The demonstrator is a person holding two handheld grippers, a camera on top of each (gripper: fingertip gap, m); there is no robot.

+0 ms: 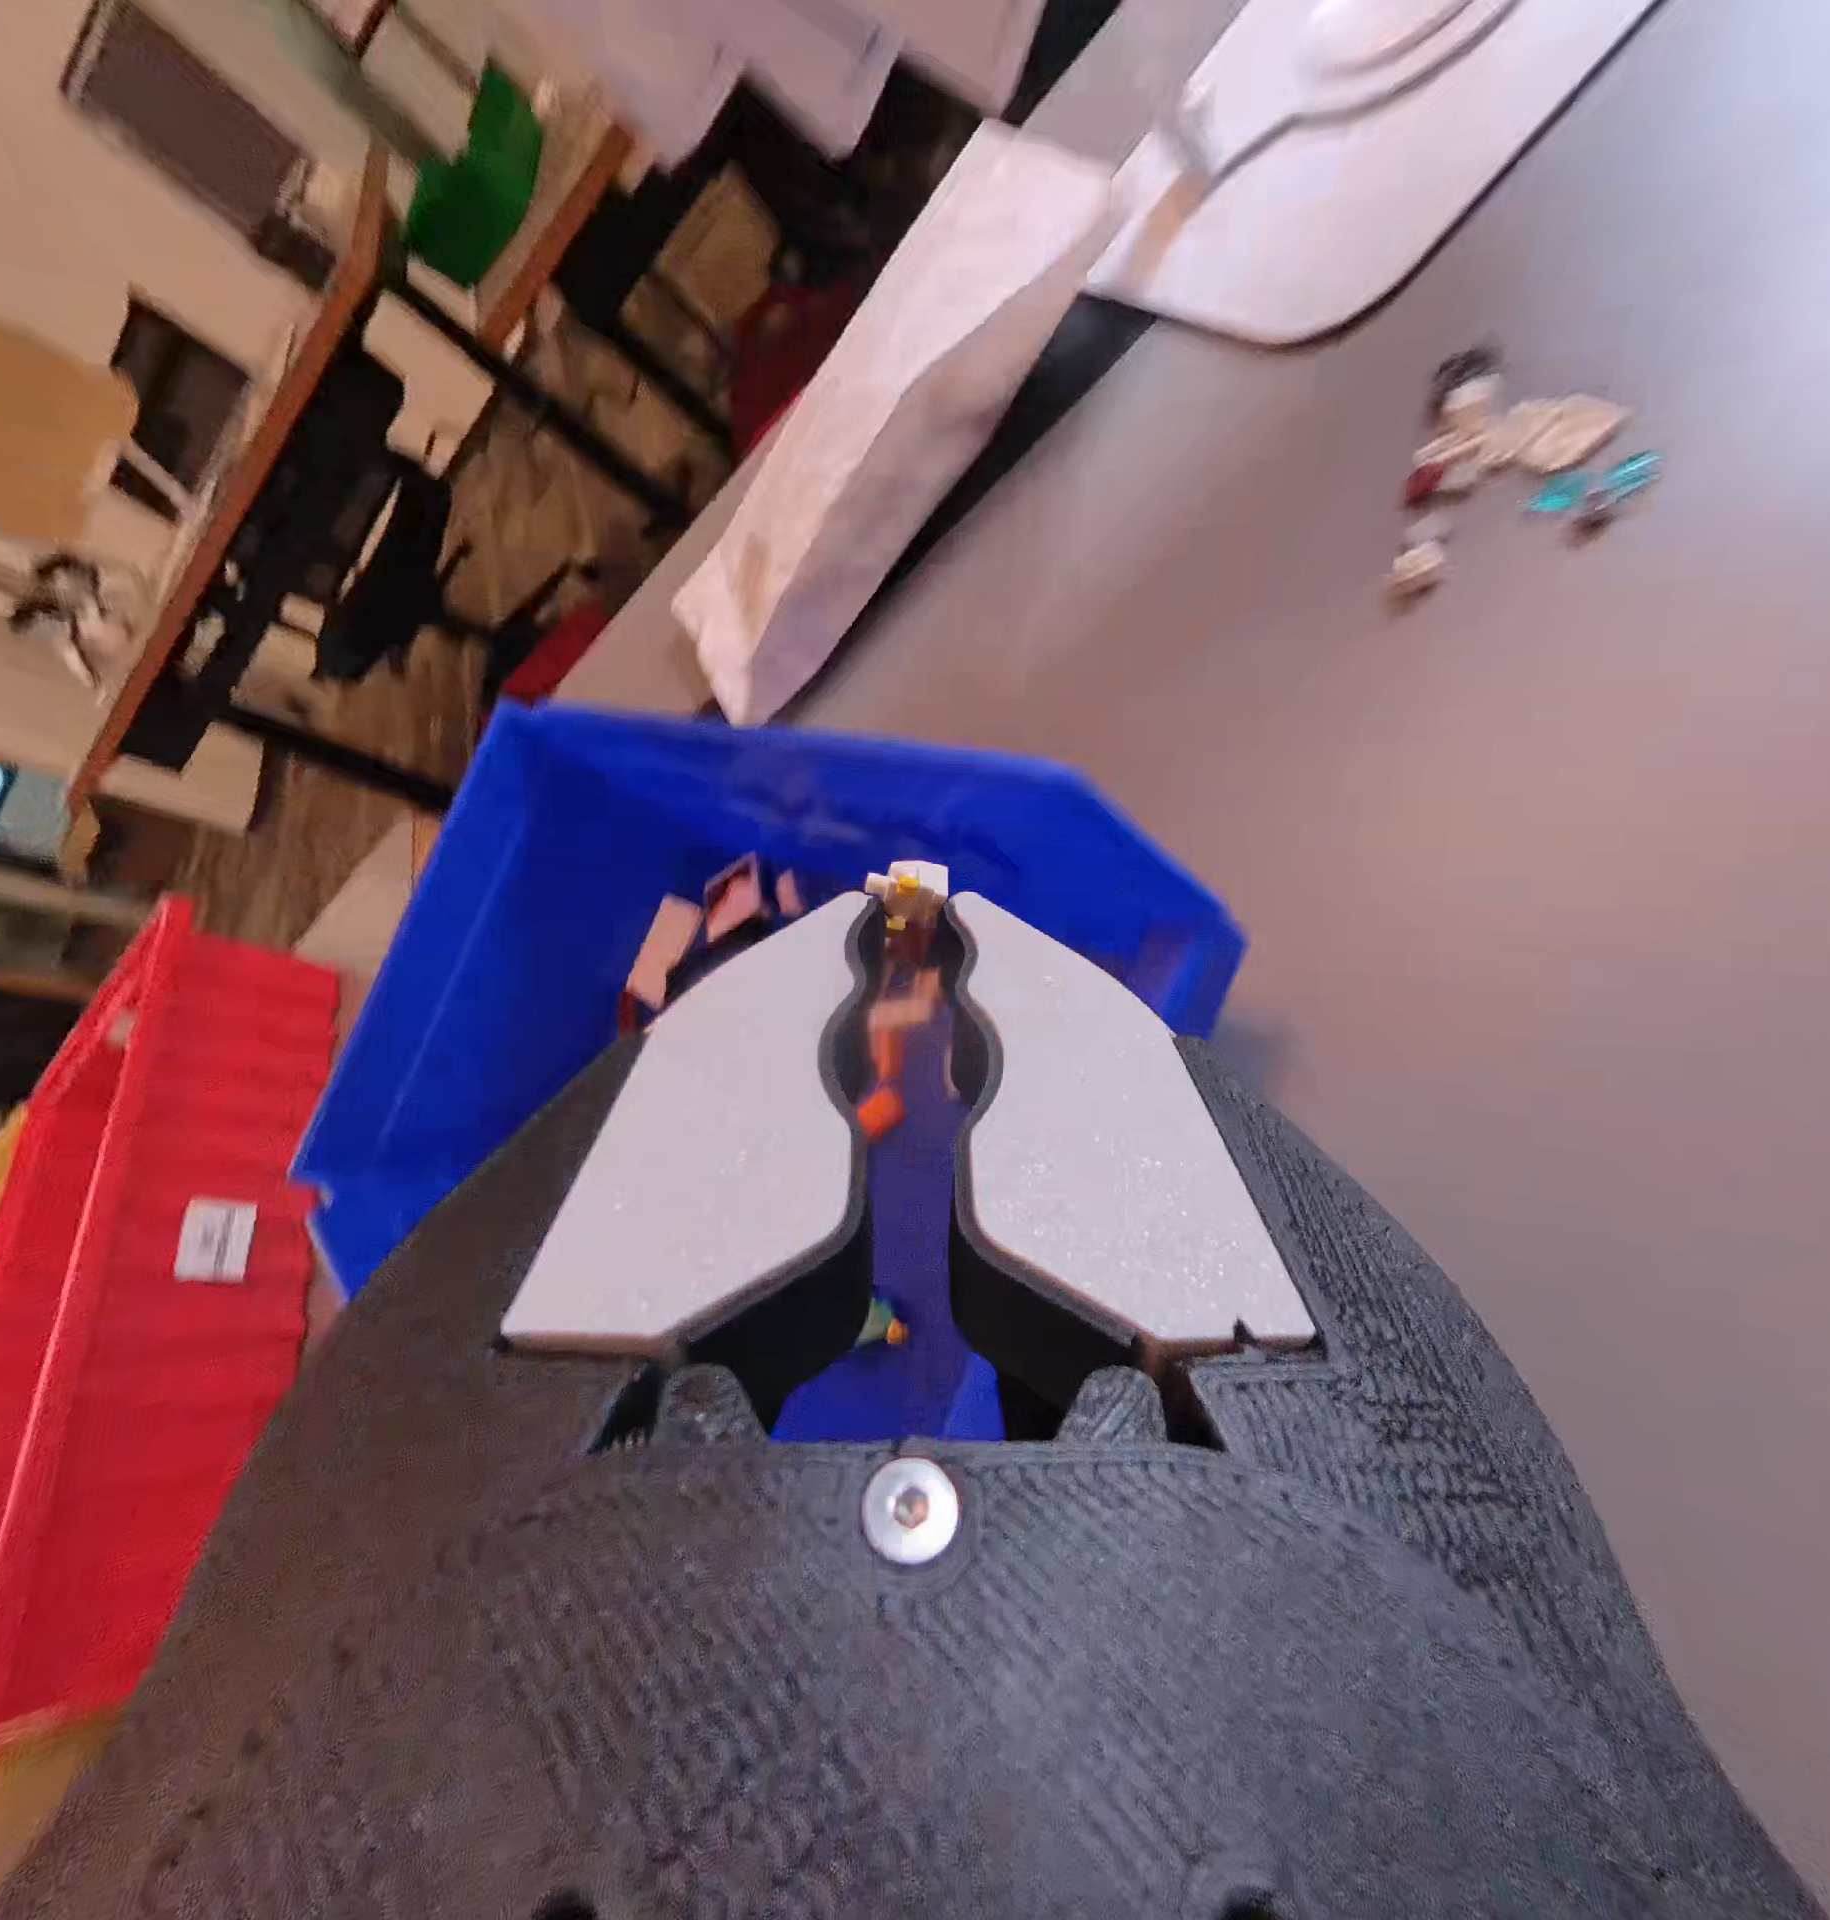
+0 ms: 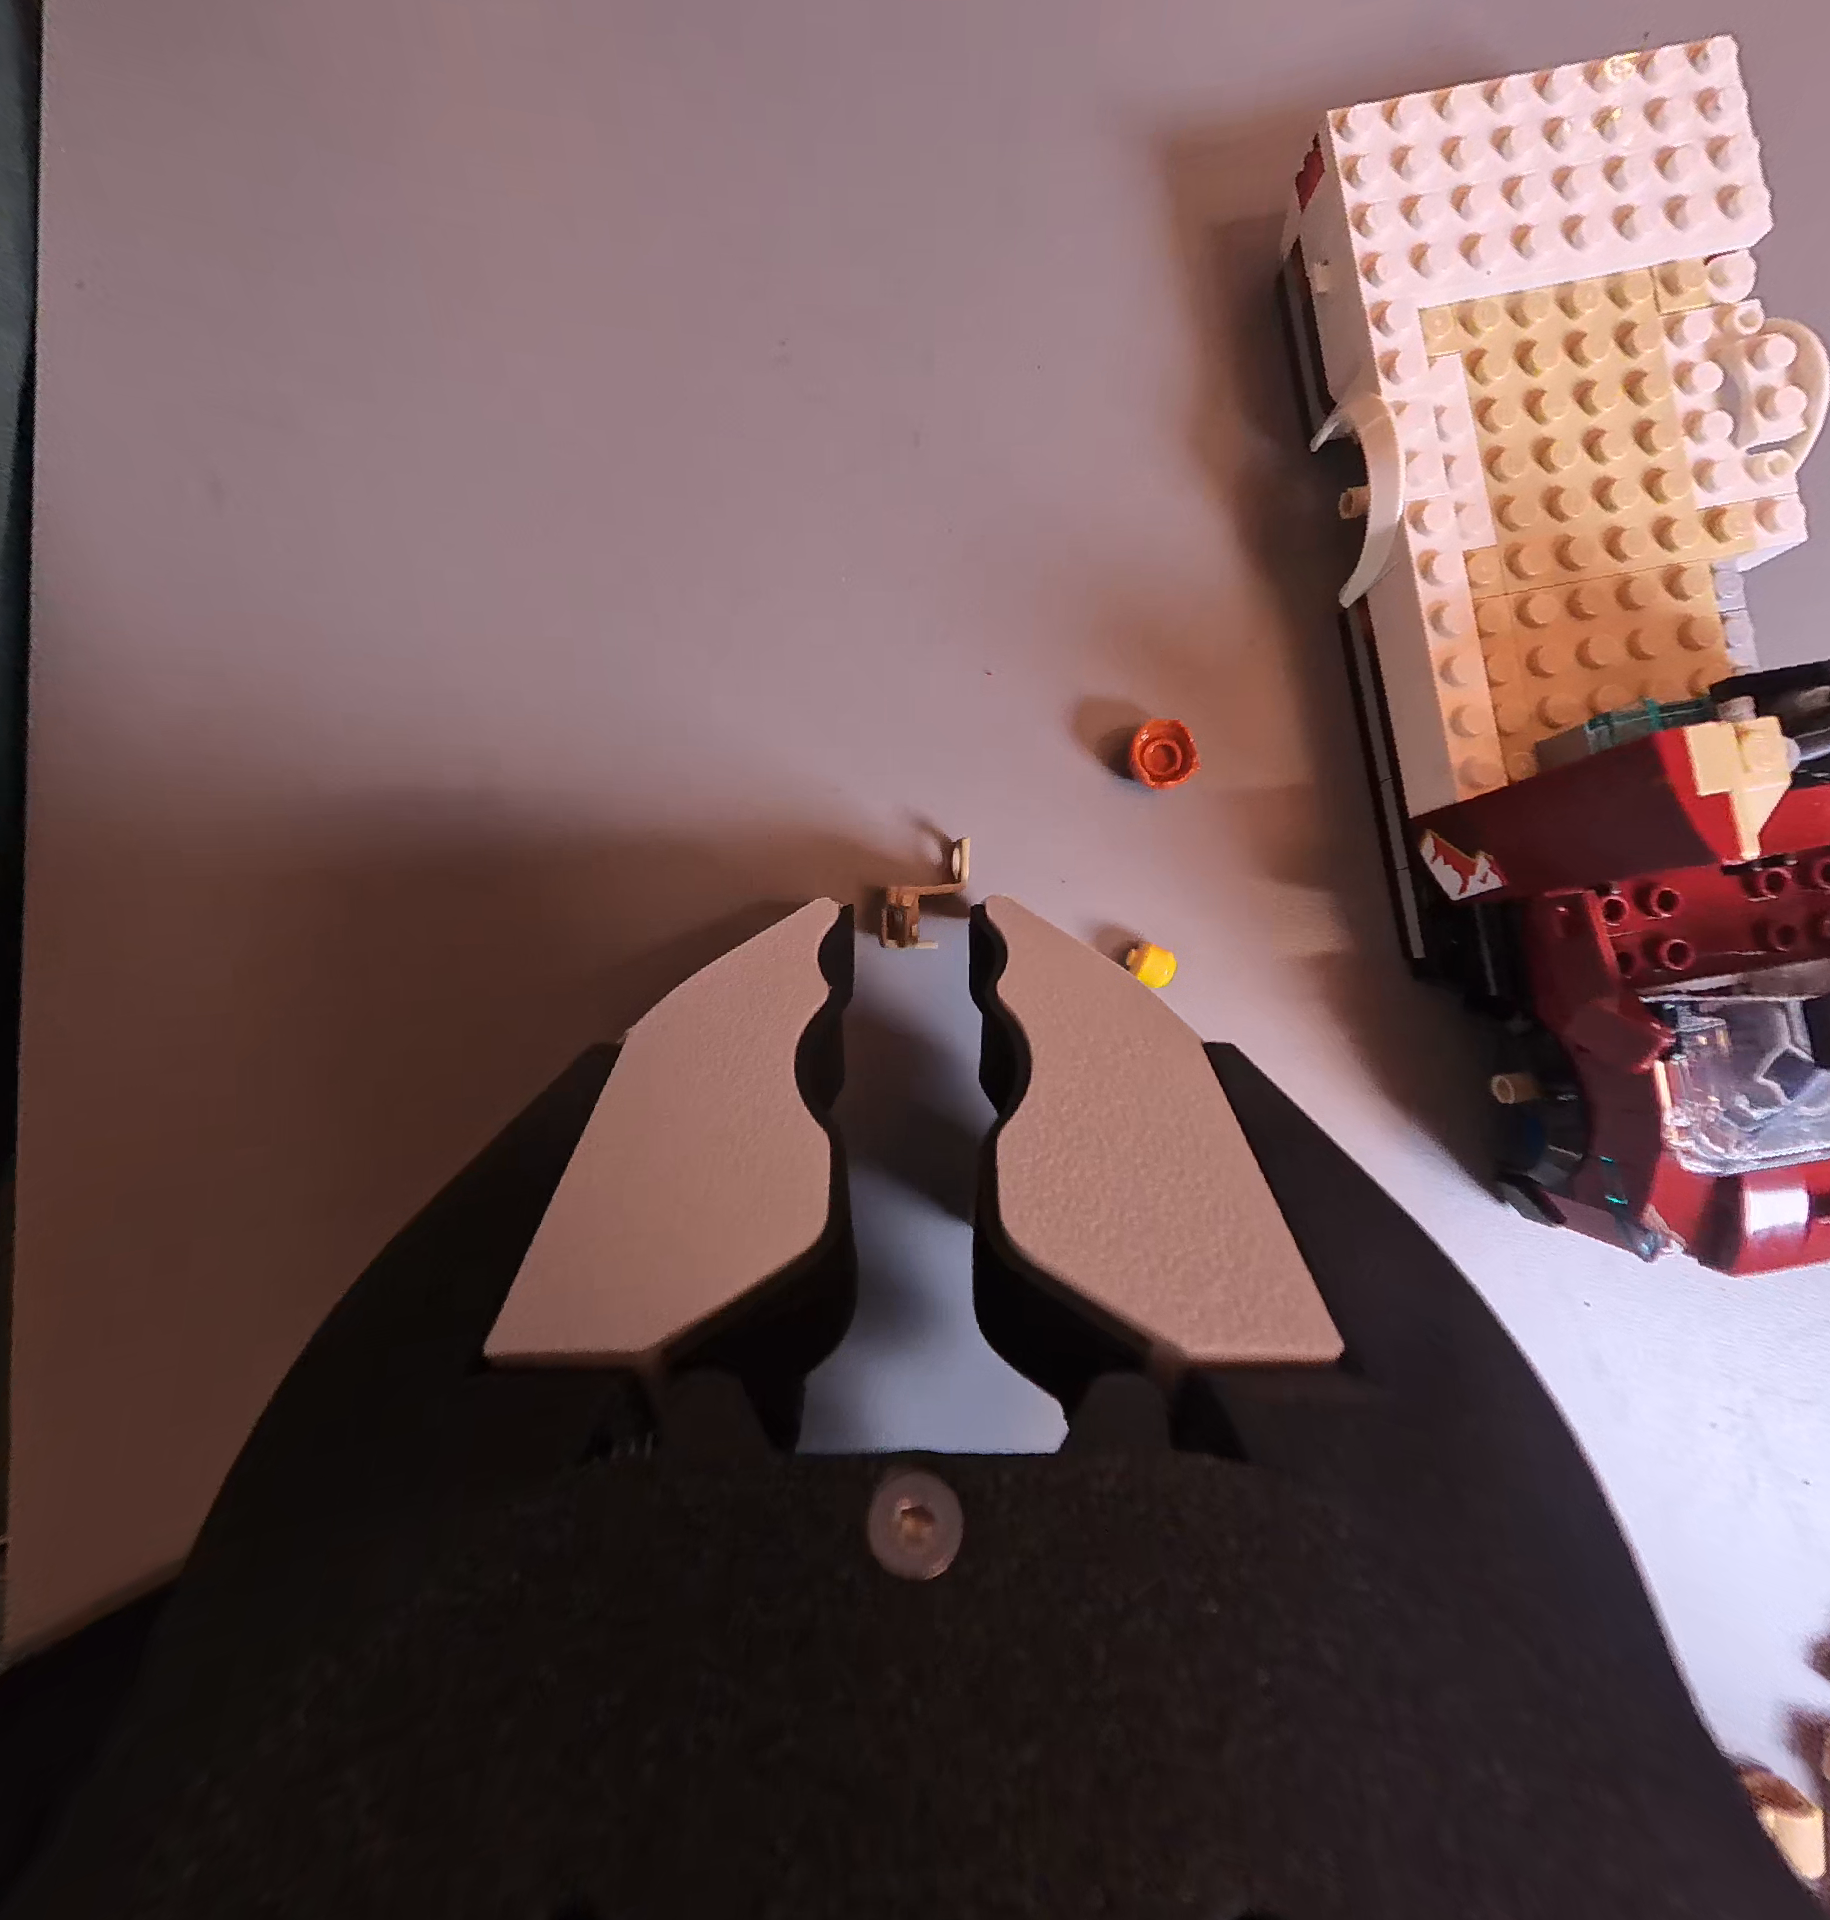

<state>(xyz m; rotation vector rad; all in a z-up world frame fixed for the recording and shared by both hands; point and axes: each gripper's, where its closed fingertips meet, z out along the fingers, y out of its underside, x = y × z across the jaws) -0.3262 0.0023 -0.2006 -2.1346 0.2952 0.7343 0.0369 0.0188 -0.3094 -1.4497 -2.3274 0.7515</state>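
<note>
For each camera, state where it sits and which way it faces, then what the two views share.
Left wrist view: sits on the left gripper, tilted, looking along its fingers into a blue bin beside a red bin; a small tan piece is pinched at the nearly closed tips.
Right wrist view: sits on the right gripper, looking down at the table; a small tan clip piece lies just ahead of the open tips, apart from both.
Shared: the same pale table; neither shows the other gripper.

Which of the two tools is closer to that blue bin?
Left. The left tool hangs right over the blue bin, pinching a small tan brick piece. The right tool is open over bare table by a tan bracket piece; no bin shows there.
</note>
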